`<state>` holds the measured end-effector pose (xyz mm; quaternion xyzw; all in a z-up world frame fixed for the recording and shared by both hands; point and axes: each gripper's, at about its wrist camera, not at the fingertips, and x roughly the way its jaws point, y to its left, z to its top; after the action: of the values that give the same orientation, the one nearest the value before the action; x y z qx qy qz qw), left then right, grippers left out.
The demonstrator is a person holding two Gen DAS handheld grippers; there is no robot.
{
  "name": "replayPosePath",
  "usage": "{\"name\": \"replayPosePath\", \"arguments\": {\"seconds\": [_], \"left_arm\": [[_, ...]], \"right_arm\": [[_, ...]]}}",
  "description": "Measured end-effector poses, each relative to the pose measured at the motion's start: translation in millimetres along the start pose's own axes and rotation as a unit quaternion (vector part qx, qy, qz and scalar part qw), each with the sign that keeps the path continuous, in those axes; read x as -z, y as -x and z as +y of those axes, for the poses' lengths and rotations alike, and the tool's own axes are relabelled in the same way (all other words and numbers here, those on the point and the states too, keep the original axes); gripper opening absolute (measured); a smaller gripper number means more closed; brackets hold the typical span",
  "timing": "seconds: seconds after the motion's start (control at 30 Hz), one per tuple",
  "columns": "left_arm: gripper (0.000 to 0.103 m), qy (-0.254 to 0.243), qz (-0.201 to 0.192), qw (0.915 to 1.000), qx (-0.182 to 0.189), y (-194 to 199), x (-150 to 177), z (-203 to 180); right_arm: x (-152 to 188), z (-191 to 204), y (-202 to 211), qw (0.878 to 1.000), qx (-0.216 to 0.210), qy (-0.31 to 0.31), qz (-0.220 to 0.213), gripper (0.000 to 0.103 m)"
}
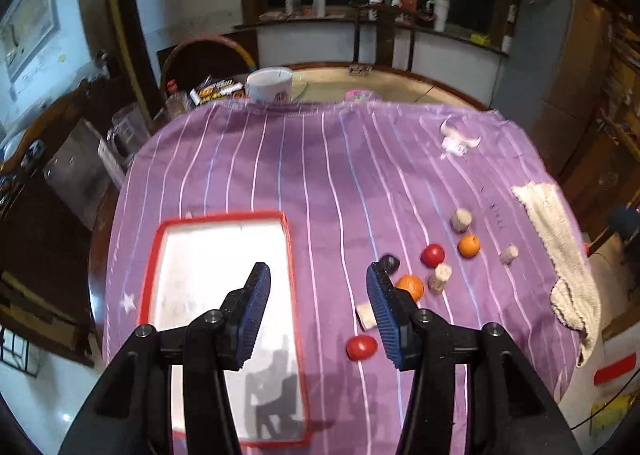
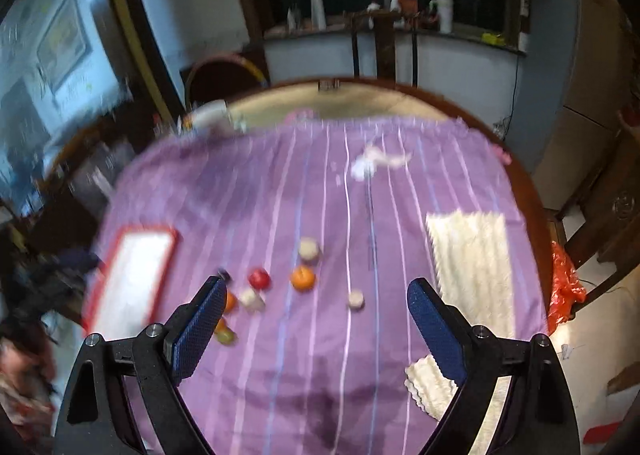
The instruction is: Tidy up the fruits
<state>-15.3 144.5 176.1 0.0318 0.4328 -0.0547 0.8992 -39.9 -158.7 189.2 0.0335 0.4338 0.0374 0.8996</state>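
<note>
A red-rimmed white tray (image 1: 224,239) lies on the purple striped cloth, empty; it also shows in the right wrist view (image 2: 132,275). Right of it lie a red fruit (image 1: 361,347), a second red fruit (image 1: 432,254), two oranges (image 1: 411,286) (image 1: 469,245), a dark fruit (image 1: 390,263) and several pale beige pieces (image 1: 461,219). My left gripper (image 1: 318,279) is open and empty, over the tray's right edge. My right gripper (image 2: 316,295) is open and empty above the cloth, the fruits (image 2: 302,278) just beyond its left finger.
A cream towel (image 1: 560,255) hangs over the table's right edge, seen also in the right wrist view (image 2: 472,255). A crumpled white tissue (image 1: 456,141) lies far right. A white cup (image 1: 269,85) and boxes stand at the back. A red bag (image 2: 564,291) hangs at right.
</note>
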Motion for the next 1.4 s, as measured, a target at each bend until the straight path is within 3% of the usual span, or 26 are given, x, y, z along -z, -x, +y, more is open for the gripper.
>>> {"name": "replayPosePath", "arguments": {"seconds": [0.07, 0.23, 0.33, 0.47, 0.77, 1.17, 1.4], "left_arm": [[0.049, 0.008, 0.016, 0.9998, -0.009, -13.6, 13.1, -10.6], [0.049, 0.041, 0.061, 0.9969, 0.026, -44.3, 39.5, -31.4], [0.049, 0.013, 0.078, 0.9968, 0.003, -59.1, 47.3, -51.3], [0.048, -0.014, 0.105, 0.9944, -0.005, -81.9, 51.3, -73.7], [0.046, -0.059, 0.118, 0.9911, 0.012, -104.0, 41.5, -117.3], [0.046, -0.011, 0.134, 0.9908, 0.016, -104.5, 49.8, -95.2], [0.045, 0.033, 0.137, 0.9874, 0.072, -99.7, 68.5, -91.0]], "right_arm": [[23.8, -3.9, -34.0, 1.0, 0.005, 0.008, 0.015, 0.094], [42.7, -41.6, -79.8, 0.996, -0.018, -0.006, 0.083, 0.091], [45.1, -68.5, -87.3, 0.996, -0.029, -0.006, 0.083, 0.091], [56.5, -92.0, -103.0, 0.995, -0.039, -0.008, 0.091, 0.084], [86.9, -128.3, -112.9, 0.992, -0.045, -0.07, 0.091, 0.077], [81.1, -124.1, -120.7, 0.992, -0.06, -0.075, 0.086, 0.068], [84.0, -91.1, -126.8, 0.993, -0.068, -0.052, 0.078, 0.067]]}}
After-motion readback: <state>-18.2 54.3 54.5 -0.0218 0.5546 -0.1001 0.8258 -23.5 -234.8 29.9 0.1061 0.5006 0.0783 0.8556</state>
